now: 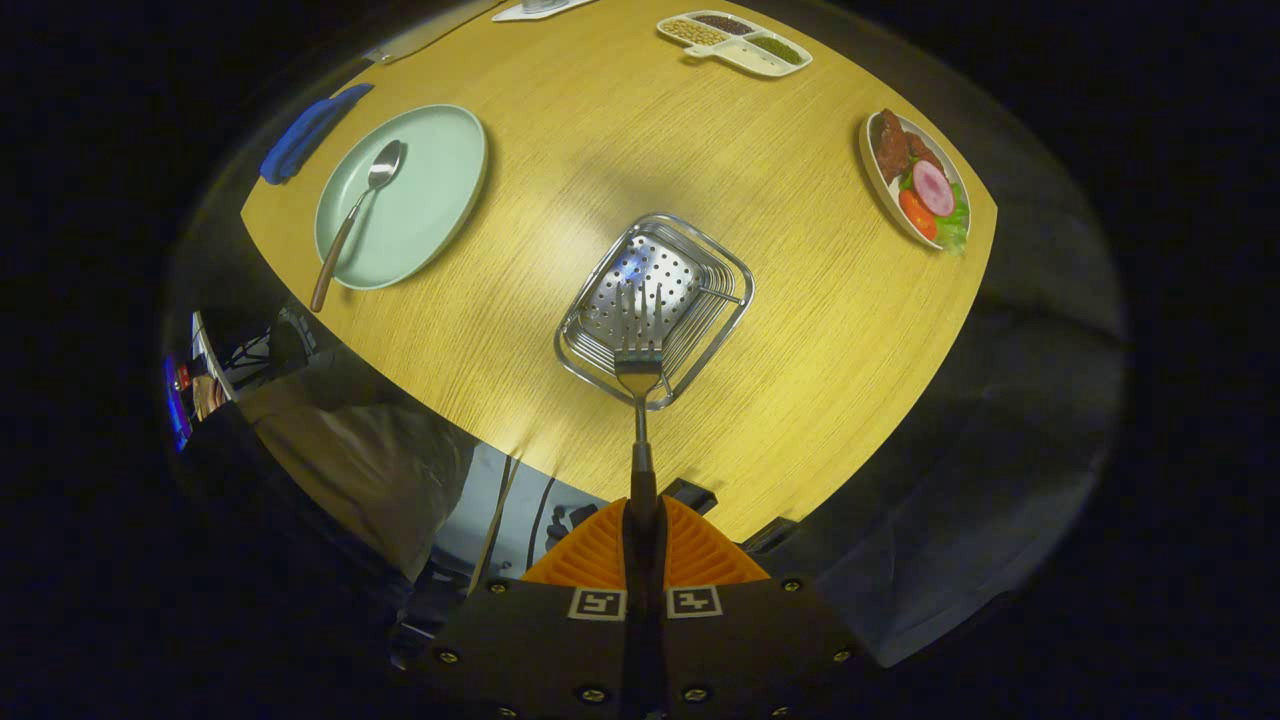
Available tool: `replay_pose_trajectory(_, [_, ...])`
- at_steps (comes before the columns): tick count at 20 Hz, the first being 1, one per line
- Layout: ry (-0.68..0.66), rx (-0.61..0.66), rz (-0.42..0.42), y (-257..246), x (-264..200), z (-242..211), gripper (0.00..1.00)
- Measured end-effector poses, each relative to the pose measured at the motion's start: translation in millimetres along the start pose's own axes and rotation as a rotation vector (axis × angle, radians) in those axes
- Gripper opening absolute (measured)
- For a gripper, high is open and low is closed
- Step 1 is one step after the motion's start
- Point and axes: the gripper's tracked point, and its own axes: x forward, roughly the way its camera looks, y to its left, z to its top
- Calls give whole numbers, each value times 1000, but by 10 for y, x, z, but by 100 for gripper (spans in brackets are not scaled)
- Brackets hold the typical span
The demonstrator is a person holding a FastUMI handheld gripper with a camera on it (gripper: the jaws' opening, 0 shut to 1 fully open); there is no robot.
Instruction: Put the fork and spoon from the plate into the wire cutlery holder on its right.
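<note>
Closest to us, our 2 orange fingers [600, 555] are pressed together on the dark handle of the fork [640, 375], so the gripper [642, 545] is clamped on it with no gap showing on either side. We hold the fork by the far end of its handle, tines pointing away and downward, which we judge lets the head go in first while the fingers stay clear of the wire.

Just beyond the fingers, past the near edge of the wooden table [800, 330], the fork's tines hang over the wire cutlery holder [655, 310]. They sit above its near half, in line with the perforated metal floor (whether they are already below the rim or only above it we cannot tell from this angle). The holder stands upright and open-topped, well placed for a straight drop.

Farther off to the left lies the green plate [440, 190], with the spoon [358, 215] resting on it, bowl toward the far side and brown handle reaching over the near rim toward the table edge. That overhang should make it an easy grab once the fork is released, so we judge the task about half done at best.

Beyond the plate sits a blue cloth [305, 135]. Across the table are a dish of salad and meat [915, 180] and, farthest away, a divided tray of beans [735, 42].
</note>
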Motion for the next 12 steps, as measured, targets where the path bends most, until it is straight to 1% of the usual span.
replay_pose_trajectory(2, [40, -1, 17, -27, 46, 59, 1])
replay_pose_trajectory(5, [83, -23, 13, -74, 110, 181, 1])
replay_pose_trajectory(6, [98, -21, 26, -54, 125, 205, 1])
replay_pose_trajectory(9, [146, -7, 45, -59, 198, 284, 1])
replay_pose_trajectory(10, [155, 3, 46, -77, 220, 311, 4])
replay_pose_trajectory(12, [155, 24, 60, -87, 226, 399, 4])
